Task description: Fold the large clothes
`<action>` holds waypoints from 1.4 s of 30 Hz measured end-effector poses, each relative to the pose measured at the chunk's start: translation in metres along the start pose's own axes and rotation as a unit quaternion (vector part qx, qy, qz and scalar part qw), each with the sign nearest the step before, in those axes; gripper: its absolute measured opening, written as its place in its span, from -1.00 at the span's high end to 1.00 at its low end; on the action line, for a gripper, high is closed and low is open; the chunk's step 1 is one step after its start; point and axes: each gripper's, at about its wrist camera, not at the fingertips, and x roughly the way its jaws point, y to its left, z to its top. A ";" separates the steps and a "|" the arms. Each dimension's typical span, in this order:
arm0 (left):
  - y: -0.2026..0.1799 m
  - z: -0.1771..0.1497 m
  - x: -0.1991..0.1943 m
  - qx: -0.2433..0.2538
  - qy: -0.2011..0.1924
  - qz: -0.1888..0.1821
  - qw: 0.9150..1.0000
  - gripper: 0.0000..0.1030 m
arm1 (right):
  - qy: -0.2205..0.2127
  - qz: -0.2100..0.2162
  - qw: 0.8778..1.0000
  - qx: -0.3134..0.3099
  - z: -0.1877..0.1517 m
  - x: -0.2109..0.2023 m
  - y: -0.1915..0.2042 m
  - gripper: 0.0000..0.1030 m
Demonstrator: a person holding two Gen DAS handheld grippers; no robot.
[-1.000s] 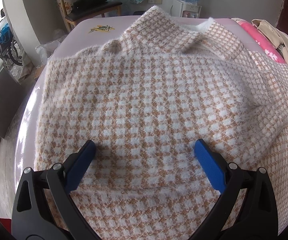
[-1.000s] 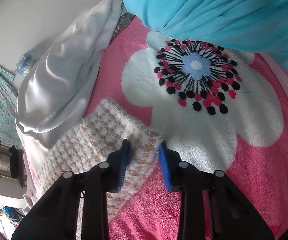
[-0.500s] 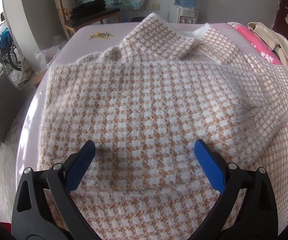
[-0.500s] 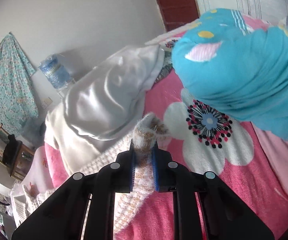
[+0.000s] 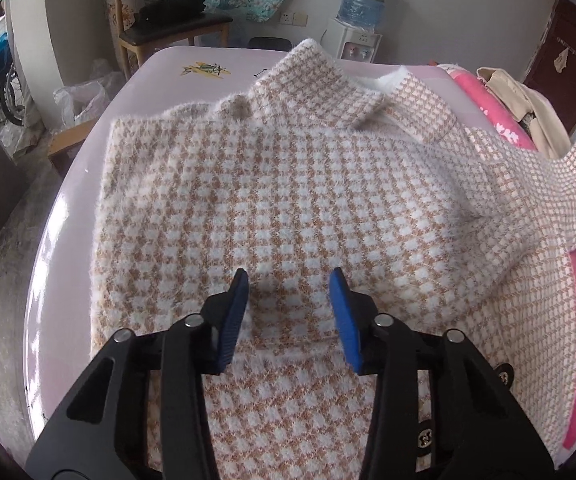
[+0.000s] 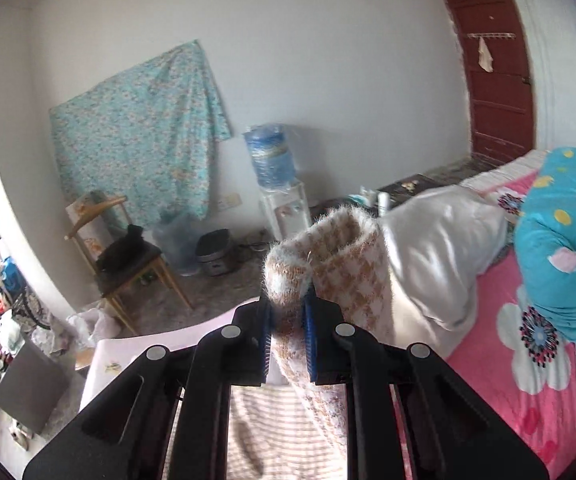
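Sweater [image 5: 288, 184]: one; right tongs [image 6: 288, 316] clamp sleeve [image 6: 352, 264].

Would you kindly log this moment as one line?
right gripper: shut on sleeve, lifted | left gripper: jaws just closing, over sweater, gripping nothing

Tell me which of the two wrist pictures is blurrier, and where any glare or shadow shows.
Right wrist view: softer, the water bottle smeared, the sleeve cuff fairly sharp. Left wrist view: crisp, sunlit glare on the pale table edge, the left tongs casting shadows on the sweater. Both views bend at the rims.
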 end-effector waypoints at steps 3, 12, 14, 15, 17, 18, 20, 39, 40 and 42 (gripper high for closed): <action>0.013 -0.005 -0.019 -0.012 -0.010 -0.020 1.000 0.43 | -0.001 0.056 0.998 -0.035 -0.008 0.001 0.076 0.73; 0.060 -0.034 -0.052 -0.050 0.005 -0.063 0.997 0.43 | 0.185 0.260 0.937 -0.143 -0.157 0.065 0.275 -0.36; 0.067 -0.039 -0.054 -0.050 0.008 -0.075 0.996 0.42 | 0.267 0.277 0.909 -0.160 -0.207 0.088 0.289 -0.40; 0.070 -0.041 -0.056 -0.047 0.008 -0.077 0.996 0.42 | 0.297 0.275 0.899 -0.167 -0.229 0.097 0.287 -0.40; 0.072 -0.038 -0.057 -0.040 0.001 -0.080 0.996 0.29 | 0.329 0.264 0.891 -0.170 -0.257 0.108 0.272 -0.40; 0.071 -0.033 -0.057 -0.041 -0.003 -0.083 0.996 0.24 | 0.333 0.261 0.891 -0.165 -0.264 0.109 0.258 -0.40; 0.070 -0.020 -0.055 -0.050 -0.012 -0.099 0.994 0.10 | 0.328 0.247 0.900 -0.147 -0.263 0.109 0.218 -0.40; -0.004 0.070 -0.057 0.011 -0.092 -0.029 0.995 0.88 | 0.247 0.088 0.965 -0.021 -0.230 0.103 -0.044 -0.38; -0.001 0.066 -0.059 0.012 -0.096 -0.010 0.995 0.88 | 0.246 0.088 0.965 -0.026 -0.231 0.104 -0.043 -0.34; 0.007 0.057 -0.042 0.017 -0.073 0.011 0.997 0.88 | 0.252 0.087 0.963 -0.041 -0.237 0.110 -0.038 -0.25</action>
